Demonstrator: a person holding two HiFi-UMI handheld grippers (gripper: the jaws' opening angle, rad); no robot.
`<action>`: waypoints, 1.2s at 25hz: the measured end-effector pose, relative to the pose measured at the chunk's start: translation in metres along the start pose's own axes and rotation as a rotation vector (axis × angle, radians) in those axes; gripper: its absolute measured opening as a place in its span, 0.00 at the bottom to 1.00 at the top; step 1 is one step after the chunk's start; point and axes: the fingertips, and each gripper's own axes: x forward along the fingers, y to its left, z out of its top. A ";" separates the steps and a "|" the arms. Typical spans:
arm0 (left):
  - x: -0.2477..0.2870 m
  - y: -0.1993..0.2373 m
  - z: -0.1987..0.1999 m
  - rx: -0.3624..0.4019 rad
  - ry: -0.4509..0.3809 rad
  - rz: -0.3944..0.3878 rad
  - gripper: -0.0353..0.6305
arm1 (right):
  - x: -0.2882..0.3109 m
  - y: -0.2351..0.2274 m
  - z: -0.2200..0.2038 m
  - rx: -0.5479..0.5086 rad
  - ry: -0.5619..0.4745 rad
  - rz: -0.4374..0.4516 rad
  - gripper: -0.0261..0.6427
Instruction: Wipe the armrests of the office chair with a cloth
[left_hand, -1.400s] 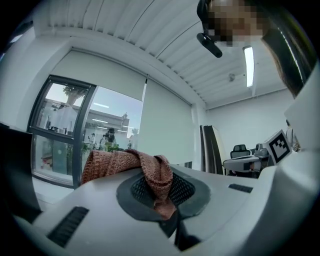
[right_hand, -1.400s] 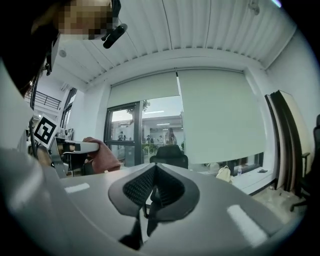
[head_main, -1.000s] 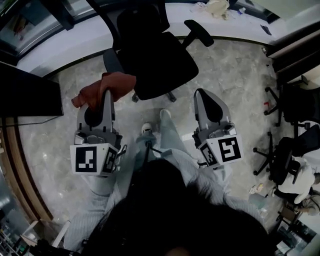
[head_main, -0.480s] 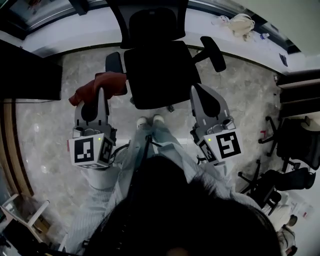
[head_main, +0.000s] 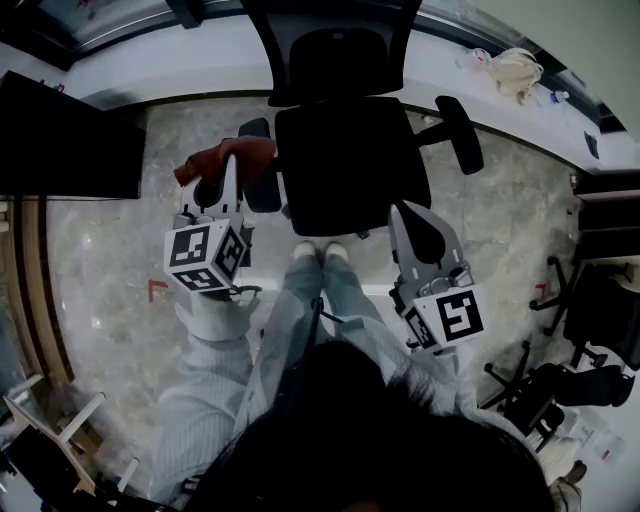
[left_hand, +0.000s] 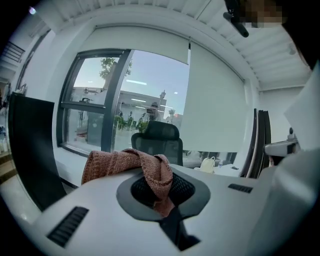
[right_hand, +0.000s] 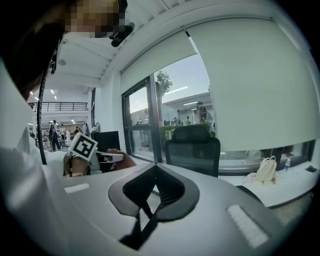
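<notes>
A black office chair (head_main: 350, 165) stands in front of me, seat facing me, with one armrest (head_main: 260, 185) on the left and the other armrest (head_main: 460, 133) on the right. My left gripper (head_main: 228, 180) is shut on a reddish-brown cloth (head_main: 225, 158), which hangs just left of the left armrest; whether they touch I cannot tell. In the left gripper view the cloth (left_hand: 125, 162) drapes over the left gripper (left_hand: 157, 181). My right gripper (head_main: 405, 215) hovers near the seat's front right corner. Seen in its own view, the right gripper (right_hand: 156, 170) is shut and empty.
A dark desk panel (head_main: 70, 150) stands at the left. A white ledge (head_main: 200, 70) runs under the window, with a pale bag (head_main: 520, 70) on it. More office chairs (head_main: 600, 310) stand at the right. The person's shoes (head_main: 320, 252) are just below the seat.
The left gripper with the cloth has moved forward and right, up beside the chair's left armrest. The chair now sits nearer and more centred. The right gripper has kept its place low.
</notes>
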 end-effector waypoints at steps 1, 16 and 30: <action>0.018 0.008 -0.007 -0.010 0.014 -0.004 0.08 | 0.006 0.000 -0.007 0.005 0.015 0.003 0.04; 0.150 0.051 -0.182 -0.091 0.457 0.037 0.08 | 0.050 -0.027 -0.064 0.069 0.054 0.012 0.04; 0.013 -0.032 -0.242 -0.106 0.589 0.022 0.08 | 0.038 -0.019 -0.028 0.022 0.019 0.118 0.04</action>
